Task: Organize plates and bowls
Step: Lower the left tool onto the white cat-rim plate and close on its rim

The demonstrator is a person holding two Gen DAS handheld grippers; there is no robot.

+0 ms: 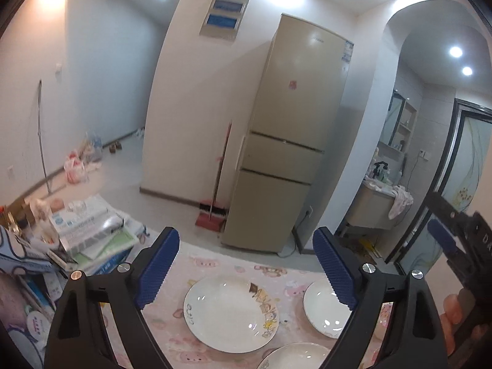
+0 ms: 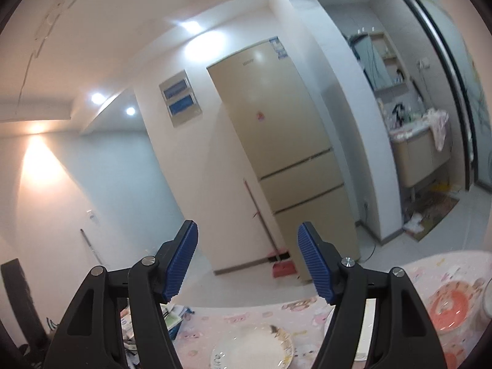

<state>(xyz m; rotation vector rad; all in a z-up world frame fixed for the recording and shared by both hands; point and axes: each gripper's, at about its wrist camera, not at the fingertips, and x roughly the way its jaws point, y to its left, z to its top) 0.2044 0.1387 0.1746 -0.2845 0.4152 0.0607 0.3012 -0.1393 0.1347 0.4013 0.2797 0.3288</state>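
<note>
Above the table's (image 1: 215, 264) far edge, both hand-held grippers, left (image 1: 246, 267) and right (image 2: 247, 264), gape empty over plates (image 1: 230, 310).

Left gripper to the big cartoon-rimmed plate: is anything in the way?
Nothing visible. The left gripper hangs open above the cartoon-rimmed plate, with only bare tablecloth around it; the neighbouring plate lies apart.

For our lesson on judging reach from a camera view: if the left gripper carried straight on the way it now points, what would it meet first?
The left gripper is open and holds nothing. It points just over the table's far edge, above the big plate. Straight on, the way looks free until the fridge, though depth is hard to judge.
</note>
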